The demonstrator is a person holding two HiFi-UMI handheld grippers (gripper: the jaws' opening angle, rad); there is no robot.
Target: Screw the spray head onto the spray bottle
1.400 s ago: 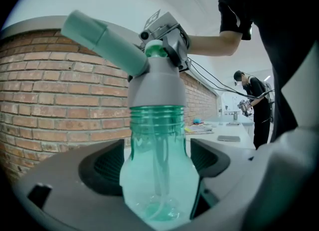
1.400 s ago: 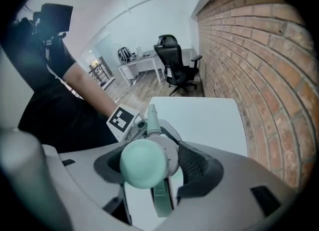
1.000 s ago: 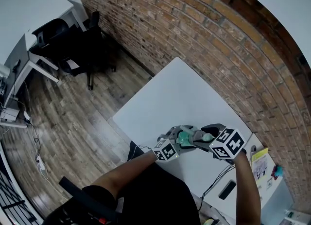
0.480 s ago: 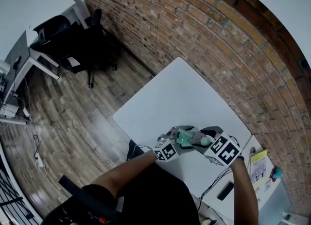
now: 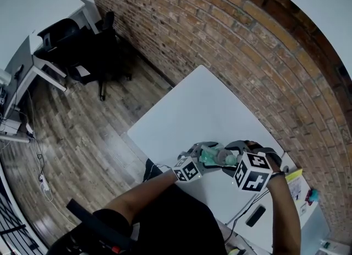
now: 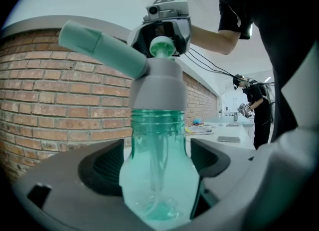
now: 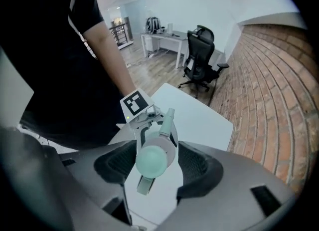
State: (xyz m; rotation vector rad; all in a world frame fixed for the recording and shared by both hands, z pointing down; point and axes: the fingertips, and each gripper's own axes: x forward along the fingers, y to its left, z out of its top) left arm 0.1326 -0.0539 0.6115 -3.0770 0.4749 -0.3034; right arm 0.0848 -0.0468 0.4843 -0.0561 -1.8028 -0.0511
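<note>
White tabletop [image 5: 203, 105] beside a brick wall [image 6: 60, 100] formed the setting, and the work was held in the air above the tabletop's near edge.

Nearest, my left gripper [image 6: 157, 177] lay almost level. Its fingers [image 6: 102, 167] stood wide and clamped the lower body of the spray bottle [image 6: 158, 140] from both sides. The bottle was translucent green plastic with a dip tube showing inside. I judged it light, thin-walled and rather slick, so a hard squeeze would likely dent it. The belly was therefore the place to steady it, with moderate pressure.

The bottle's long axis ran upright. The spray head [image 6: 155, 83] sat on its neck, a grey collar that looked stiff and was the sensible place to grip for turning. Its nozzle [image 6: 99, 48] slanted up and to the left in the left gripper view, toward the wall.

Above, my right gripper [image 7: 157, 162] pointed steeply down over the head. Its fingers [image 7: 197, 167] were apart and straddled the round green cap [image 6: 162, 48]. A gap showed on each side, so they seemed to hold nothing.

Farthest lay a wooden floor [image 5: 82, 138] and an office chair [image 7: 202, 58].
</note>
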